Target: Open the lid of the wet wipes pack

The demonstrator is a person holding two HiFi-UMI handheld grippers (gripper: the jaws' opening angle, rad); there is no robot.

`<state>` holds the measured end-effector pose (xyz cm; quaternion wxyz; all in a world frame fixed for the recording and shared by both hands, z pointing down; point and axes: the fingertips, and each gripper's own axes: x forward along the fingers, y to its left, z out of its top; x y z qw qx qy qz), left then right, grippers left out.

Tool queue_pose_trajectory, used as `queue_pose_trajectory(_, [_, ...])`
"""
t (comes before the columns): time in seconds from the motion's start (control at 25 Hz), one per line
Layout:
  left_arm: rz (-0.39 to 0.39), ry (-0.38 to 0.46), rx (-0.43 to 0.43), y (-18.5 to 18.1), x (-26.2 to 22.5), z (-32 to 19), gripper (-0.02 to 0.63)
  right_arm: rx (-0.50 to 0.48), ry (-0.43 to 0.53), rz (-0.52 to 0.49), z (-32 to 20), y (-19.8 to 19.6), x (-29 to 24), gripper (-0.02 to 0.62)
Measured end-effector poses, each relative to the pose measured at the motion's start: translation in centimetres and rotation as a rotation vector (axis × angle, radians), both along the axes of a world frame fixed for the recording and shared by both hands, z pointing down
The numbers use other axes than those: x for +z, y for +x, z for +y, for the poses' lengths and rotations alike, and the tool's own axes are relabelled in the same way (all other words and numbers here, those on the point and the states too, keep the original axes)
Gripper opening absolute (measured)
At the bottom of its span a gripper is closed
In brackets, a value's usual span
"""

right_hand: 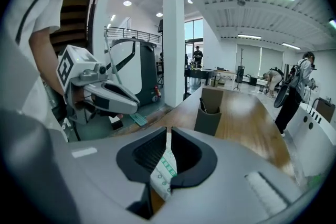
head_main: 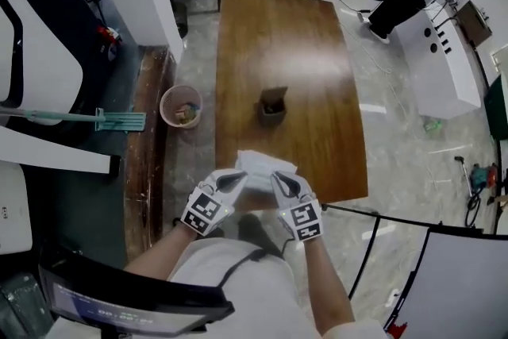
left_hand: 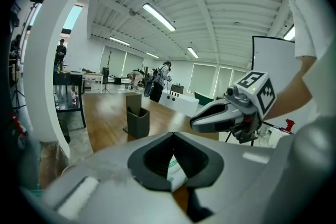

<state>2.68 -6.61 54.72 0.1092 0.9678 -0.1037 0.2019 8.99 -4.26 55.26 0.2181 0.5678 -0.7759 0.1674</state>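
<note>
Pale tiled floor surrounds a long brown wooden table in the head view, with a dark grey square holder near its middle. At the table's six o'clock edge is the soft white wet wipes pack, caught between the two tools. The left gripper is clenched on its nine o'clock end and the right gripper on its three o'clock end. The pack's long axis therefore runs nine to three, straight across the person's front. Neither hand is nearer; they mirror each other.

Left gripper view: the jaws are closed, with a white, green-printed fold of the wet wipes pack pinched just below their tips, toward six o'clock. The right gripper points in from two o'clock.

Right gripper view: the jaws grasp a thin edge of the wet wipes pack, which stands on edge from twelve to six o'clock. The left gripper sits at ten o'clock and the holder at one.

No view shows the lid. I judge that one gripper must let go and find it on the pack's face.
</note>
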Motion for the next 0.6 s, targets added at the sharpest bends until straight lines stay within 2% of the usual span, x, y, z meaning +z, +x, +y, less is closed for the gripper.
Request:
queue_pose_trajectory(0.24, [-0.071,-0.038,-0.010,0.6,3.4,1.6,0.006,-0.141,-0.105,0.053,0.9,-0.6,4.2,0.099])
queue_pose_trajectory(0.36, [-0.106,-0.043,-0.013,1.0,4.7,2.0,0.006,-0.229,-0.144,0.114,0.7,-1.0,5.8,0.169])
queue_pose_trajectory(0.6, [-0.180,-0.062,-0.017,1.1,8.1,3.0,0.021,-0.398,-0.234,0.236,0.3,-1.6,9.0,0.245])
